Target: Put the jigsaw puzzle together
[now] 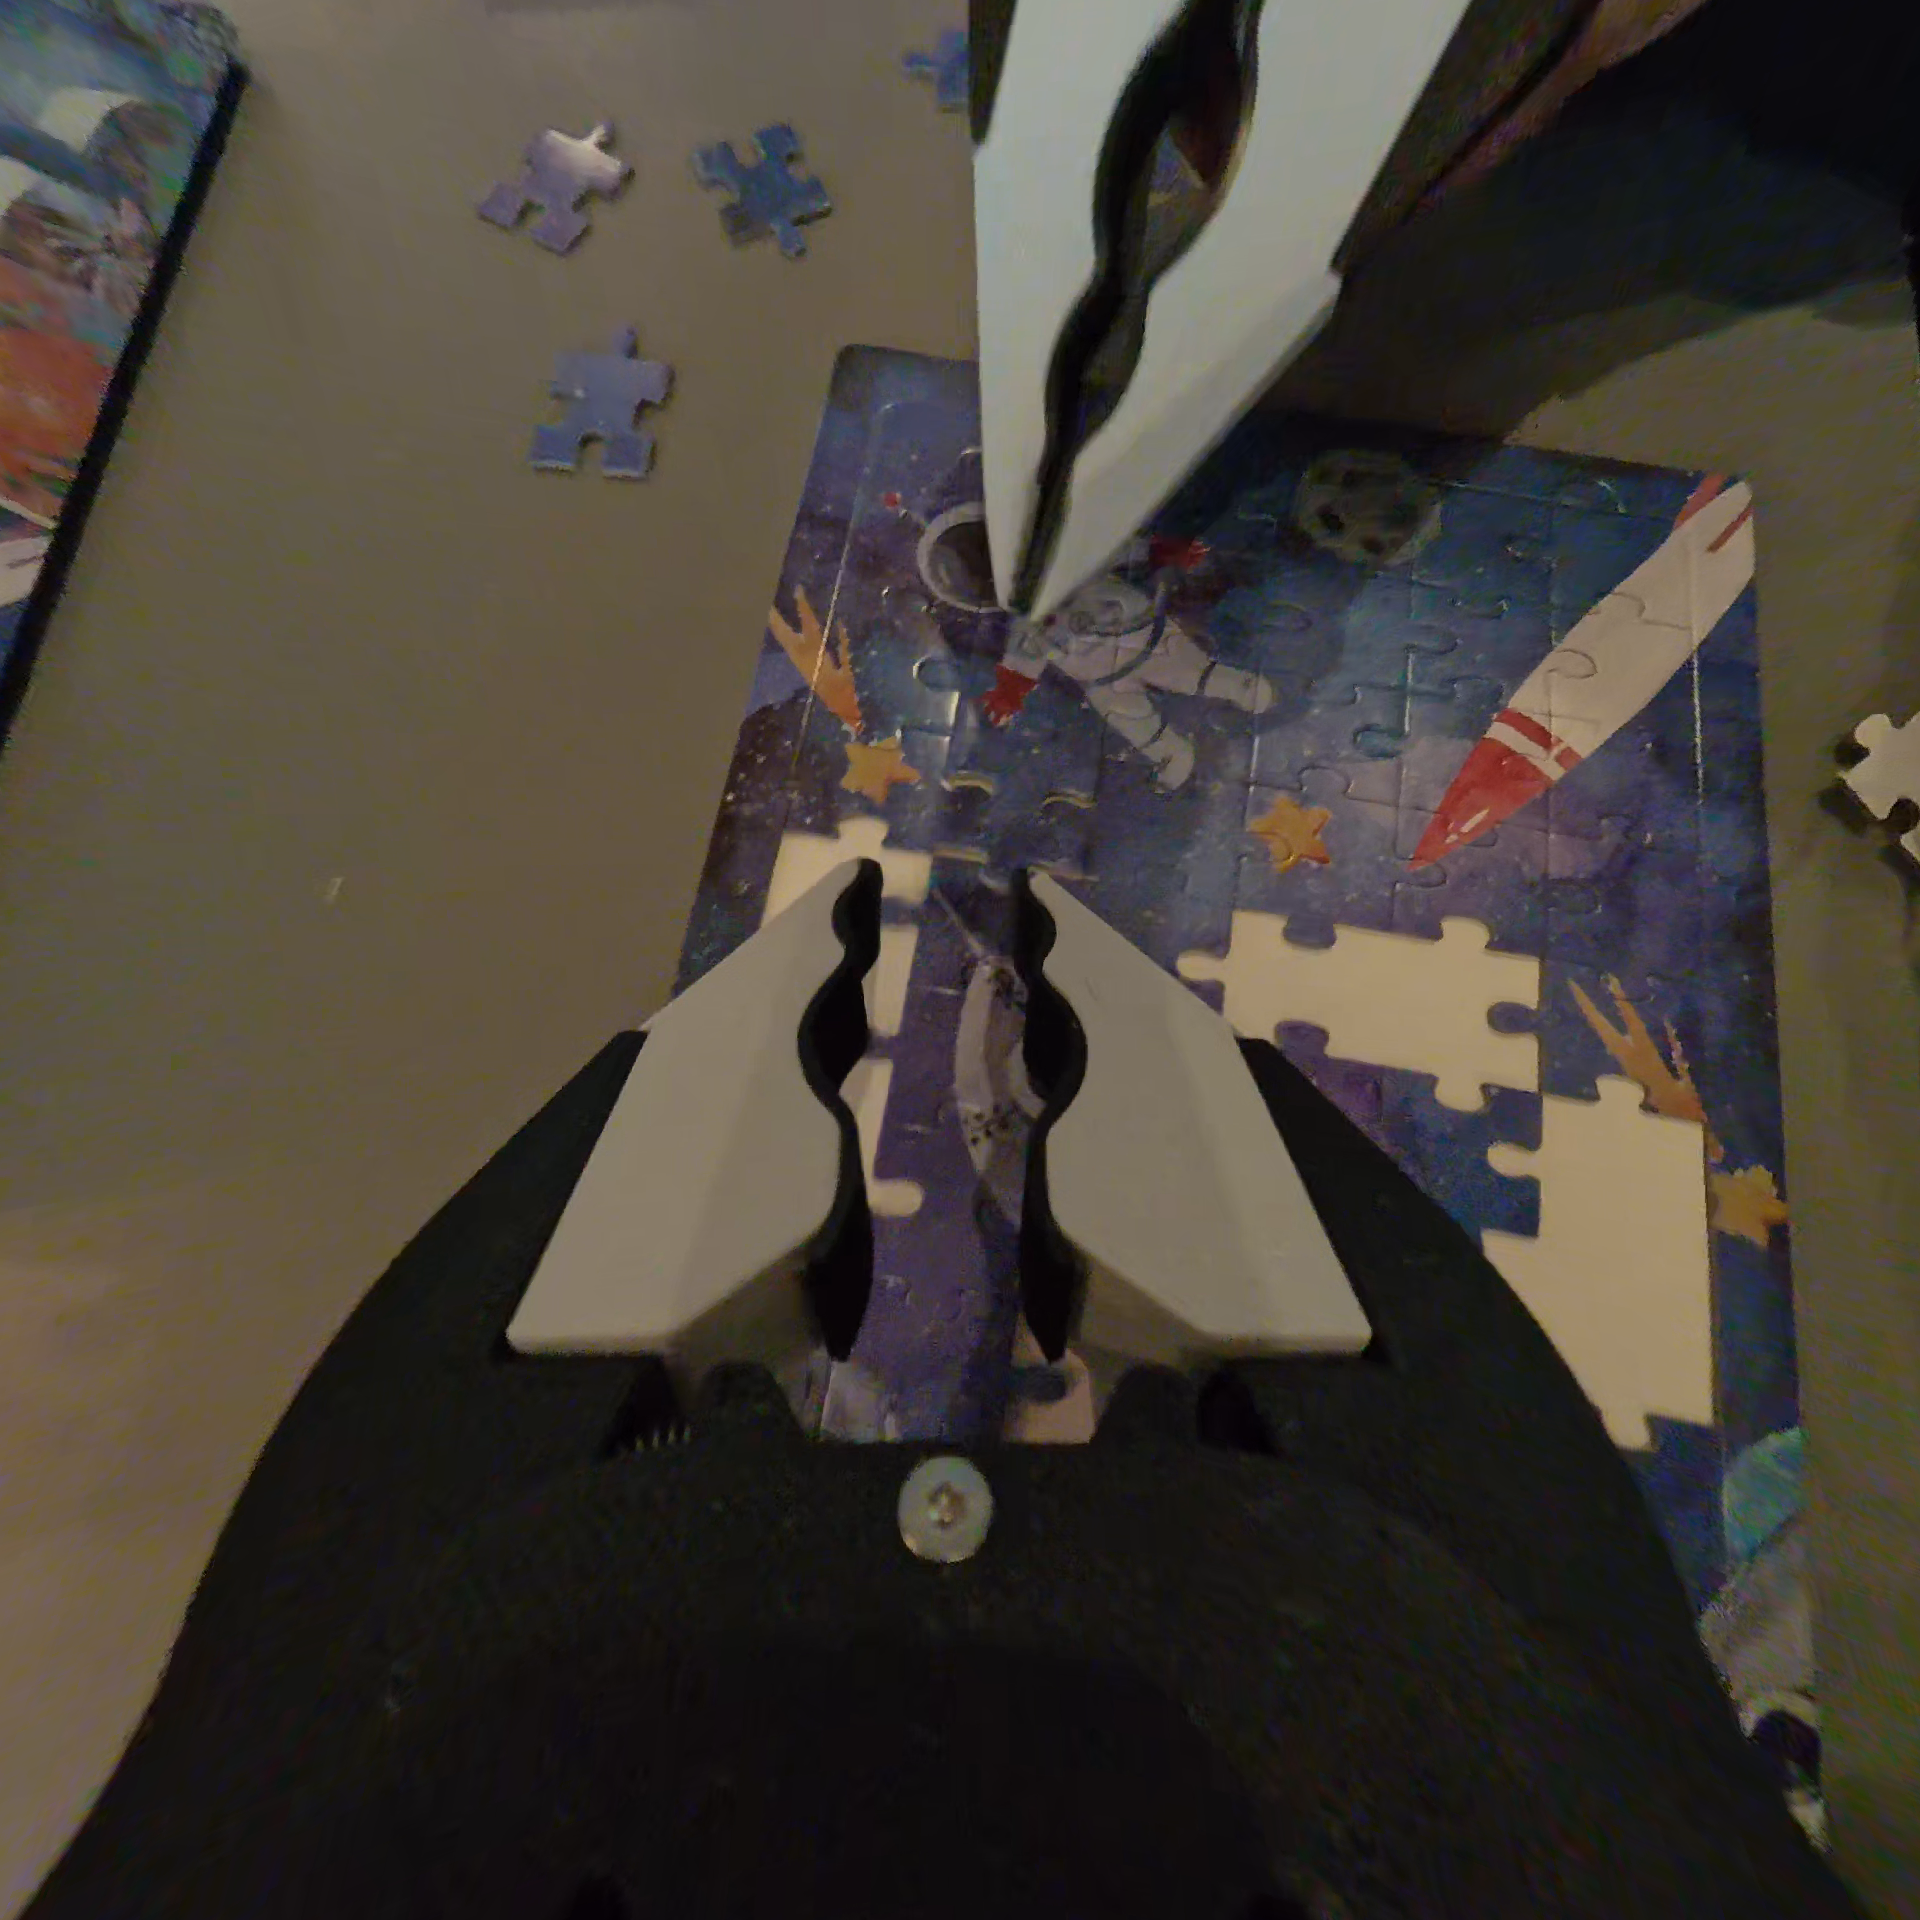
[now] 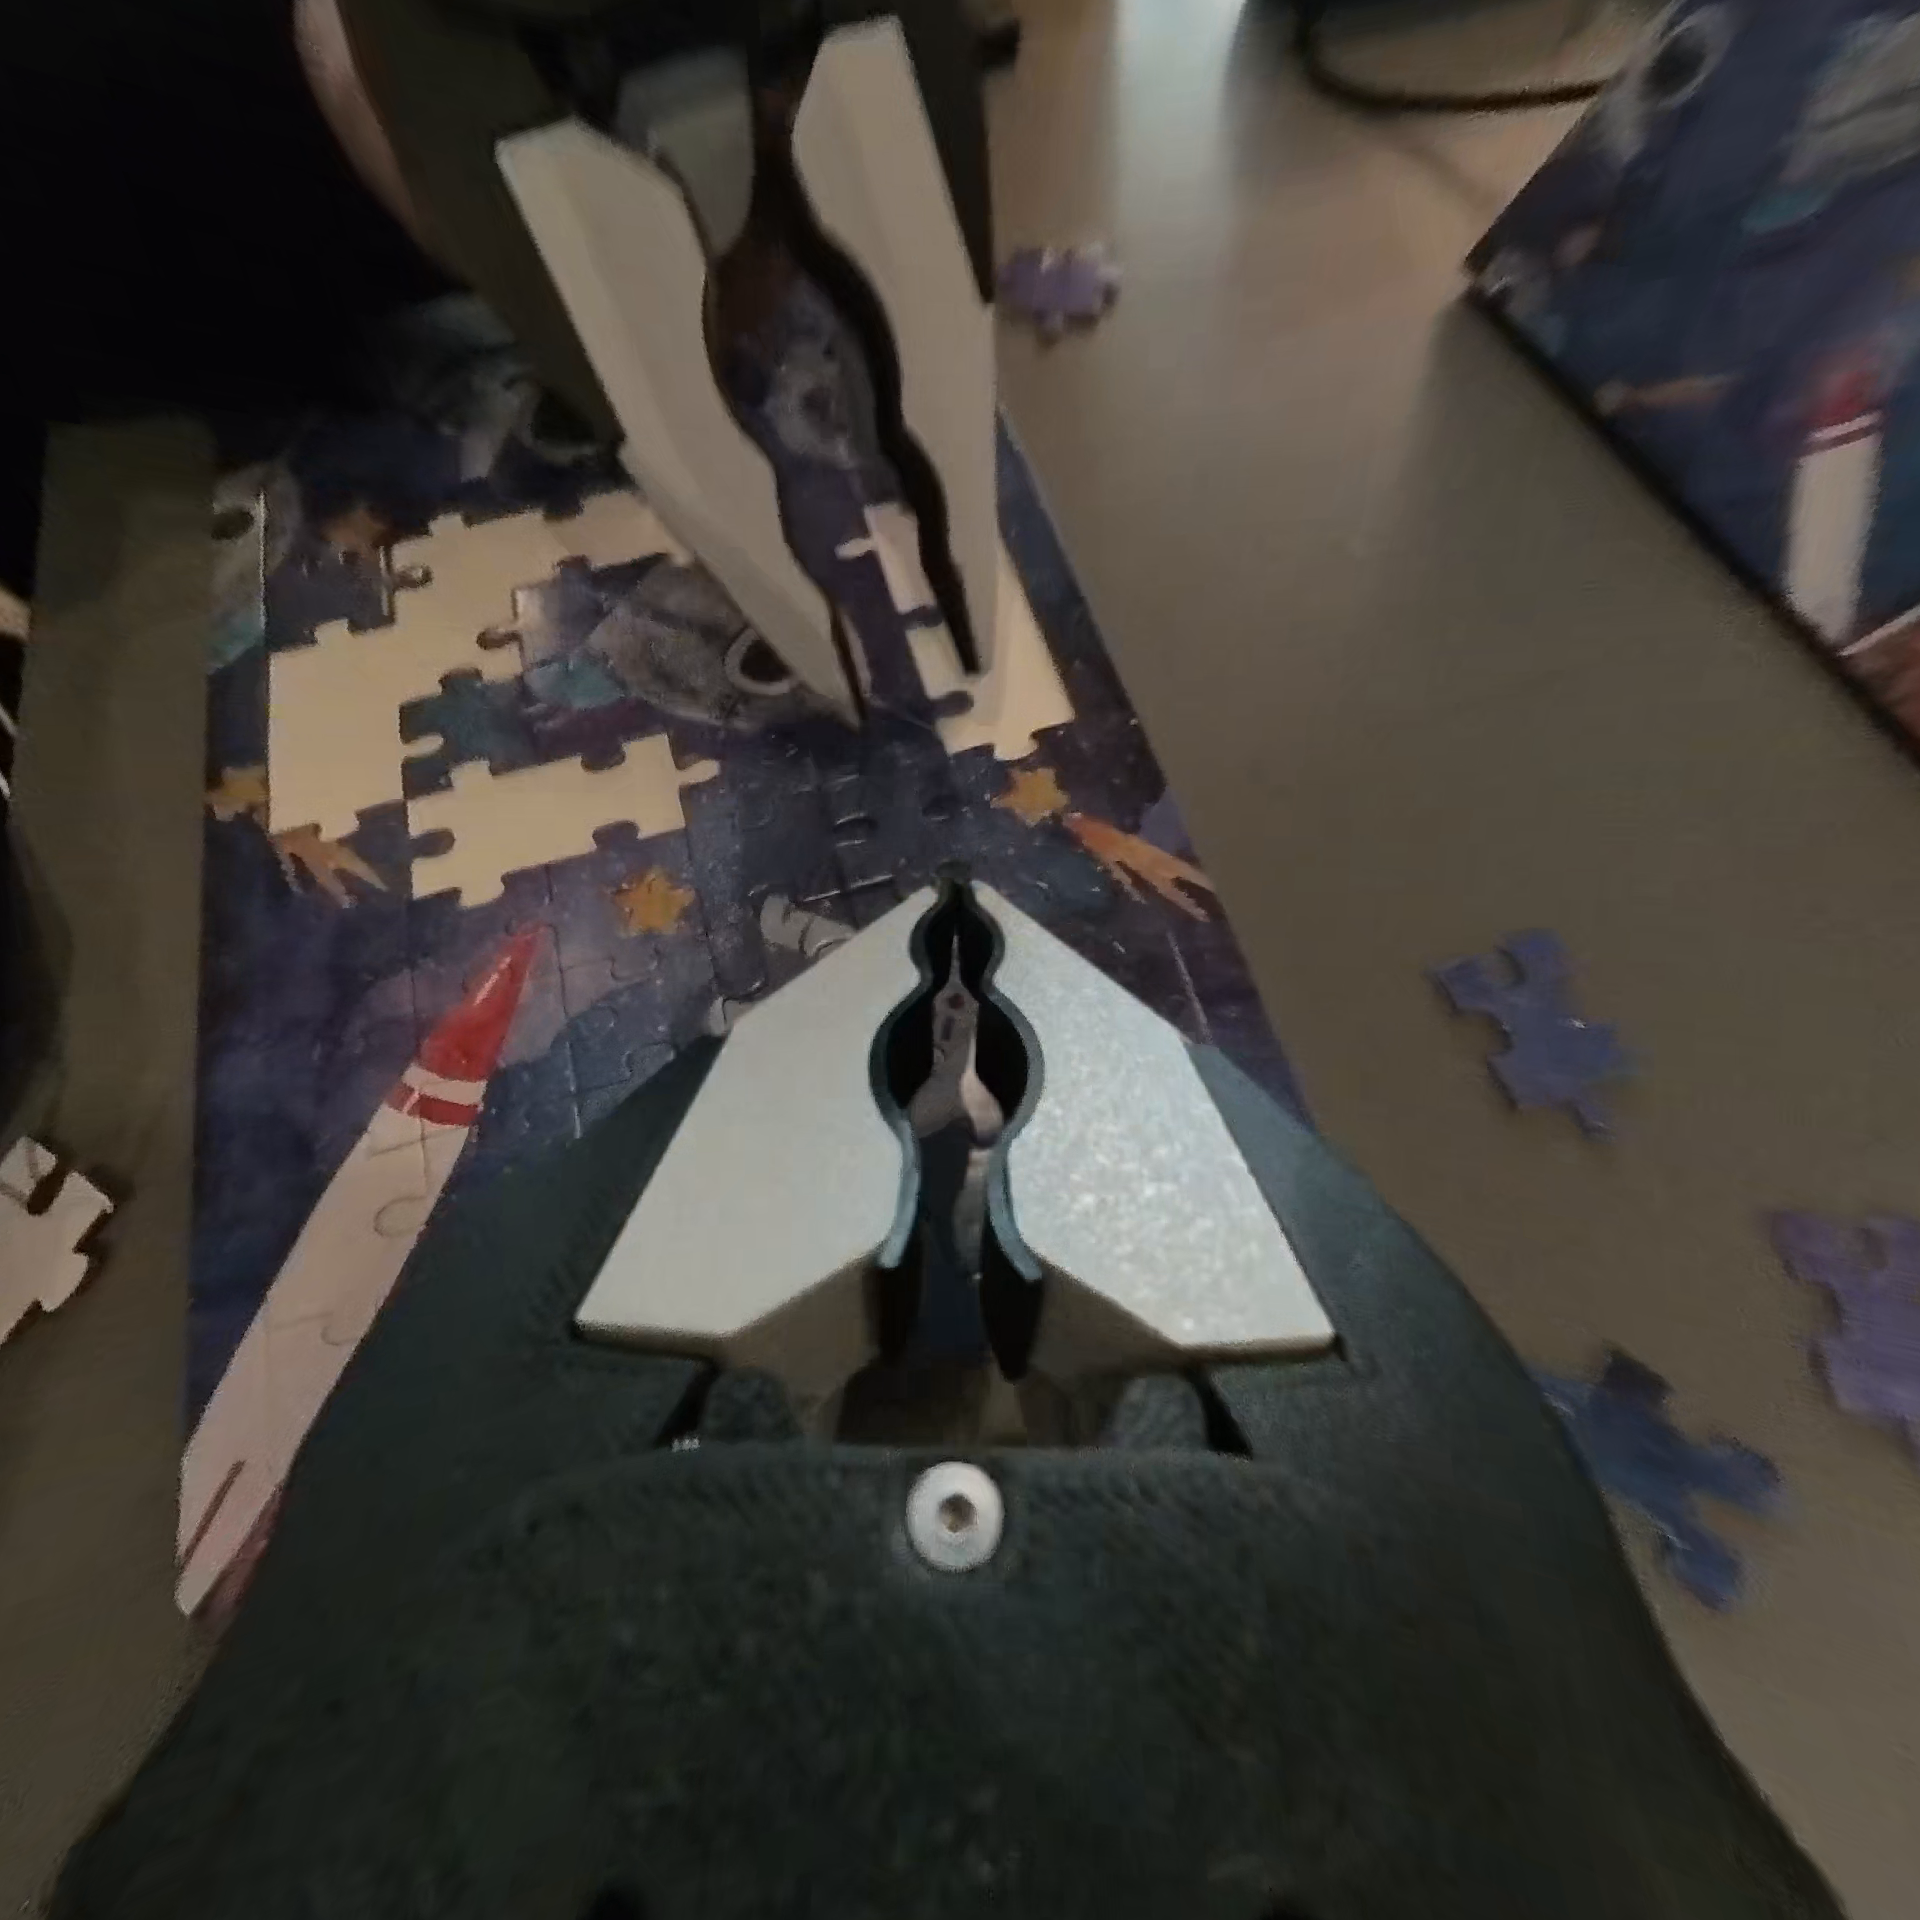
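a: where's the puzzle (image 1: 1299, 727)?
b: flat on the grey table (image 1: 364, 779), mostly built. white gaps left along the near side (image 1: 1361, 977) and by the left gripper (image 1: 945, 883).

a: jaws?
b: left gripper's jaws stand apart, a moderate gap, nothing between them. it hangs over the gap region near the puzzle's edge. right gripper (image 2: 961, 888) has its tips pinched together, pressed down around the astronaut (image 1: 1132, 665) area. can't tell if a piece is under the tips or it's just pushing one flat.

a: why that split?
b: my read: right is seating a piece, left is parked close to steady the board or fill the next hole.

a: loose stock?
b: blue pieces (image 1: 603, 410) on the table beyond the puzzle's left edge, well apart from each other. one pale piece (image 1: 1886, 774) off the opposite side. box (image 1: 94, 364) at the far left, clear of everything.

a: room to move?
b: open table between the spare pieces and the board. main risk is the two grippers, they sit near each other over the puzzle.
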### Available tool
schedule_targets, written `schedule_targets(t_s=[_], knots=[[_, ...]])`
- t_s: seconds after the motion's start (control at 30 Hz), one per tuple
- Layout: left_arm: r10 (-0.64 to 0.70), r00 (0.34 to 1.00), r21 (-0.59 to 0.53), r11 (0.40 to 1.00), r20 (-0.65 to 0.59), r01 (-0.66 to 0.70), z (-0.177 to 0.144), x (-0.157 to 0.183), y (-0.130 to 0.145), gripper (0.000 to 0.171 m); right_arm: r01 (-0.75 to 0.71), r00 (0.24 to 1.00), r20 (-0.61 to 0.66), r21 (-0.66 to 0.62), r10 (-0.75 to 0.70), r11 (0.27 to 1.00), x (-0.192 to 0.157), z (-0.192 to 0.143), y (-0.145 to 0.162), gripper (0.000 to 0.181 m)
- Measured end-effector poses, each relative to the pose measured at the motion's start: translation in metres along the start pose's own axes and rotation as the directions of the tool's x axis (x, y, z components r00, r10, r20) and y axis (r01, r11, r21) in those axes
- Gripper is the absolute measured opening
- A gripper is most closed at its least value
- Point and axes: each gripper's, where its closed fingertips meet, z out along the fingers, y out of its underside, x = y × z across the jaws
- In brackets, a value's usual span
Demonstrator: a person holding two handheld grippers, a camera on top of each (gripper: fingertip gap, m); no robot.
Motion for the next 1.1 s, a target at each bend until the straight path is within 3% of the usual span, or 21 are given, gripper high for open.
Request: schedule_targets(t_s=[0.17, 0.3, 0.53, 0.67, 1.1], knots=[[-0.022, 1.000, 0.033, 0.999, -0.004, 0.022, -0.008, -0.005, 0.002, 0.019, 0.104, 0.988, 0.125, -0.065, -0.095, 0.992, -0.012, 0.018, 0.008, 0.000], [-0.005, 1.000, 0.017, 1.000, -0.030, 0.005, -0.001, 0.001, 0.005, 0.019, 0.146, 0.979, 0.152, -0.062, -0.135, 0.987, -0.013, 0.022, 0.006, 0.000], [0.030, 0.999, 0.046, 0.999, -0.030, -0.028, 0.003, 0.008, -0.004, 0.016, 0.163, 0.979, 0.129, -0.051, -0.155, 0.985, -0.012, 0.022, 0.004, 0.000], [0.028, 0.999, 0.028, 0.999, -0.026, -0.027, 0.008, 0.010, -0.004, 0.000, 0.178, 0.978, 0.119, -0.058, -0.171, 0.982, -0.016, 0.025, 0.002, 0.001], [0.003, 0.999, -0.020, 1.000, -0.035, -0.003, 0.012, 0.014, 0.001, 0.000, 0.130, 0.988, 0.094, -0.059, -0.124, 0.990, -0.010, 0.025, 0.003, 0.000]])
